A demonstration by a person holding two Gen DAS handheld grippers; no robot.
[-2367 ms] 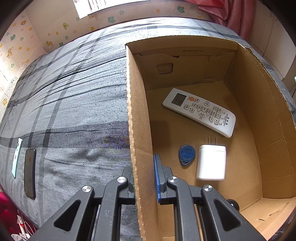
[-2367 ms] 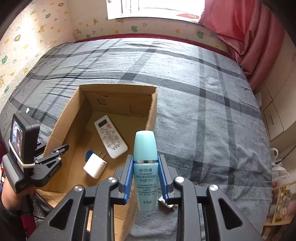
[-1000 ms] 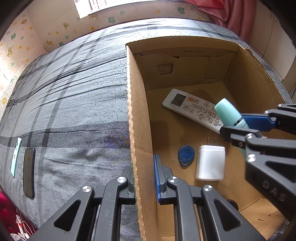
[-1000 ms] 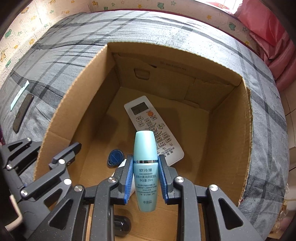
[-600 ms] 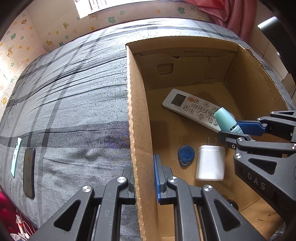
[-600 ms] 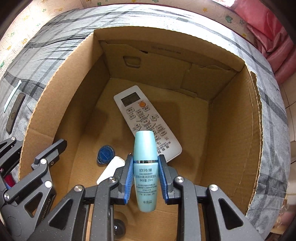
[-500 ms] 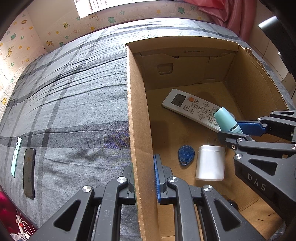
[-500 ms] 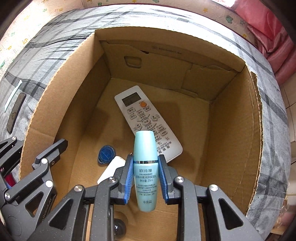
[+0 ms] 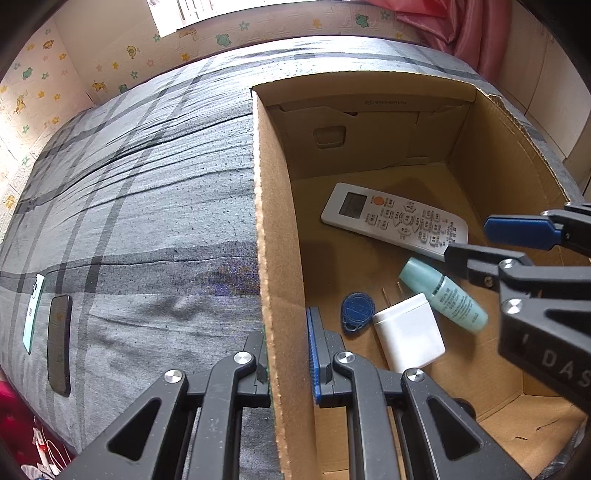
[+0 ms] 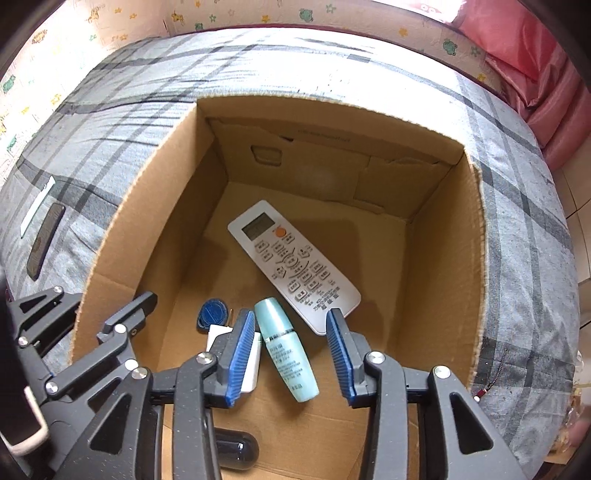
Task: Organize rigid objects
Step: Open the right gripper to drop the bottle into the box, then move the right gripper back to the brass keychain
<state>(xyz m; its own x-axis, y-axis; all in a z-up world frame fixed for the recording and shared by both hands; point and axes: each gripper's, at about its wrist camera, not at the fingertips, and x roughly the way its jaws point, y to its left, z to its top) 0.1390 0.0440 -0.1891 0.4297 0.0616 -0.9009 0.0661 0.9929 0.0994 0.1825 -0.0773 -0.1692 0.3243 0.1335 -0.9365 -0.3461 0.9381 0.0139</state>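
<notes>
Inside the open brown cardboard box (image 10: 447, 258) on the grey plaid bed (image 10: 332, 70), the long white remote control (image 10: 291, 267) lies toward the far wall. Nearer lies the pale teal plastic bottle (image 10: 286, 349); left of it, seemingly touching, the white cube charger (image 9: 408, 332), then the blue oval key fob (image 10: 212, 314).

A bedroom in a home: a grey plaid-covered bed (image 9: 147, 206), cartoon-animal wallpaper (image 9: 110, 70), a pink curtain (image 10: 535, 55), and a bright window (image 9: 192, 11).

Both wrist views look closely down into the same cardboard box (image 9: 280, 258).
</notes>
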